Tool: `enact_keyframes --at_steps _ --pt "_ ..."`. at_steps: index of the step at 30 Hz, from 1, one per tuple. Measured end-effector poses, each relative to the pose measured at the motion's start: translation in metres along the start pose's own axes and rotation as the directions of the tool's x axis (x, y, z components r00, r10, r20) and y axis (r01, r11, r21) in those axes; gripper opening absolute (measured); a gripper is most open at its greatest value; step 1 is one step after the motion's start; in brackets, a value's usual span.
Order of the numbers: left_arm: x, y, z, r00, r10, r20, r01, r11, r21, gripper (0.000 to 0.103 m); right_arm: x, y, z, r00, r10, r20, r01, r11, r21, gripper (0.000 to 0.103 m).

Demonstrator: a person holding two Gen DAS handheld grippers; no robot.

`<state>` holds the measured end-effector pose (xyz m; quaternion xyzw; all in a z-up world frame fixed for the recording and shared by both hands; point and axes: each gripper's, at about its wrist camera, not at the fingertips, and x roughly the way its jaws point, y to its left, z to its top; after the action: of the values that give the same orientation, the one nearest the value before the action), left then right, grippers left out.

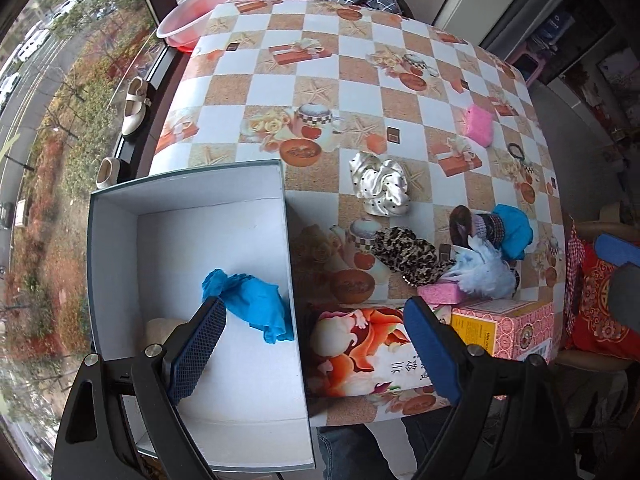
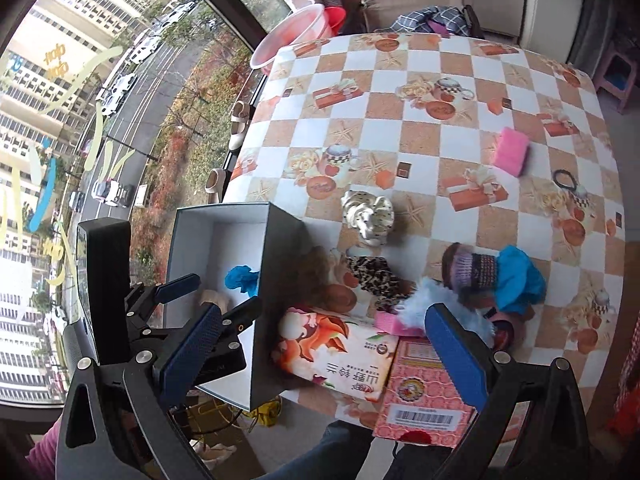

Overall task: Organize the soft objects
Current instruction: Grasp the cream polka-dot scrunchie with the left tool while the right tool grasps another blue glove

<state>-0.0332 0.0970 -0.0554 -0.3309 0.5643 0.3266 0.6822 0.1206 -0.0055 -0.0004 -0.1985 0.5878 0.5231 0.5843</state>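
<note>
1. Your left claw (image 1: 316,344) hung wide open with nothing in it, straddling the right wall of the white box (image 1: 294,280), one pad over the box floor and the other over the floral packet (image 1: 360,352).
2. Your right claw (image 2: 320,360) was spread wide too, empty, over the same packet and the pink carton (image 2: 424,392) at the near edge of the surface (image 2: 400,140).
3. One blue glove (image 1: 252,308) already lay inside the box, against its right wall.
4. The rest sat in a clump just right of the box: leopard scrunchie (image 1: 404,256), white feathery thing (image 1: 486,268), knit piece (image 1: 480,228), another blue glove (image 1: 514,232).
5. The dotted scrunchie (image 1: 380,188) and the pink sponge (image 1: 478,124) were farther out, with plenty of bare checkered surface around them.
</note>
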Motion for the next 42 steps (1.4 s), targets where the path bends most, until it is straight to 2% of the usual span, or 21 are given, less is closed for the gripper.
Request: enact_keyframes --at_steps 8,12,18,26,34,42 --pt "0.023 -0.045 0.031 0.997 -0.001 -0.071 0.004 0.999 0.045 0.092 -0.02 -0.109 -0.006 0.998 -0.062 0.02 0.056 0.975 0.213 0.102" --pt "0.042 -0.059 0.049 0.994 0.007 -0.107 -0.003 0.999 0.041 0.092 -0.01 -0.154 -0.013 0.997 -0.083 -0.006 0.081 0.952 0.295 0.102" --pt "0.079 -0.07 0.072 0.984 0.056 -0.167 -0.052 0.998 0.029 0.092 0.026 -0.202 -0.024 0.995 -0.053 -0.081 0.081 0.918 0.389 0.102" --pt "0.135 -0.066 0.098 0.969 0.086 -0.233 -0.097 0.995 -0.038 0.092 0.073 -0.235 -0.024 0.99 0.007 -0.144 0.06 0.886 0.46 0.102" --pt "0.172 -0.063 0.108 0.955 0.136 -0.264 -0.16 0.985 -0.069 0.092 0.11 -0.256 -0.022 0.982 0.009 -0.19 0.085 0.872 0.482 0.102" --pt "0.194 -0.068 0.111 0.945 0.158 -0.286 -0.178 0.983 -0.047 0.089 0.125 -0.253 -0.01 0.985 0.018 -0.169 0.06 0.895 0.442 0.102"
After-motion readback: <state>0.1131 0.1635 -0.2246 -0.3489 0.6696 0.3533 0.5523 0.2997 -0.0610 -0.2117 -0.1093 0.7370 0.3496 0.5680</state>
